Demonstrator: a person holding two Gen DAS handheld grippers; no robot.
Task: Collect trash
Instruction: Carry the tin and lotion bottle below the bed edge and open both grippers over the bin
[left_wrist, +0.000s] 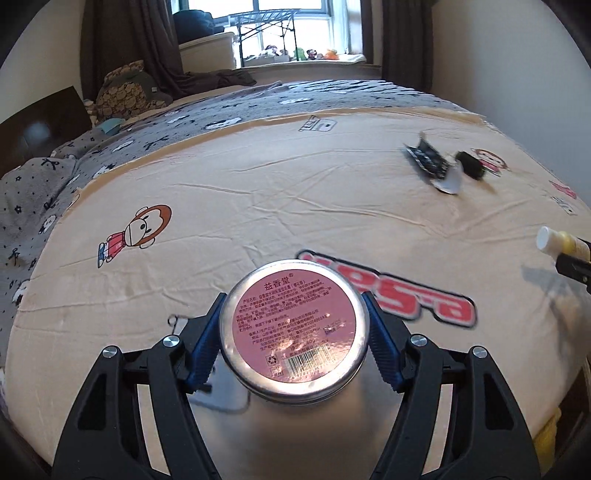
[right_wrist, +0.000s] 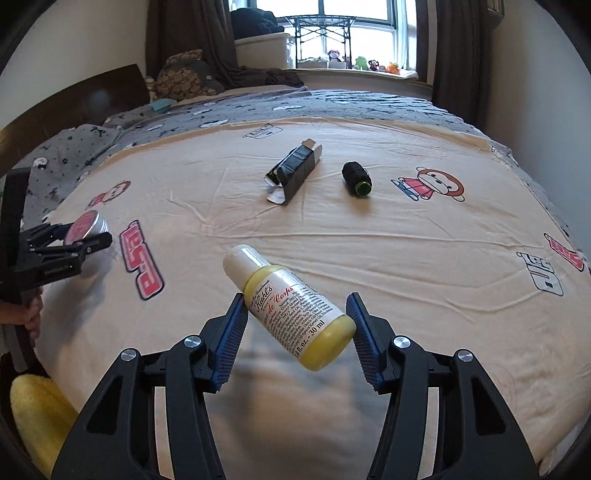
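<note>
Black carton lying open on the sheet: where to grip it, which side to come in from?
Grip the black carton across its intact taped midsection, fingers spanning its narrow width, coming from above. It lies flat and slanted; the near end is torn open with a loose white flap, likely to crush or slip.

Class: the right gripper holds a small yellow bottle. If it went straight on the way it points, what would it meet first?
Probably the bare beige sheet; the torn black carton and black cylinder lie farther on. Depth is unclear.
</note>
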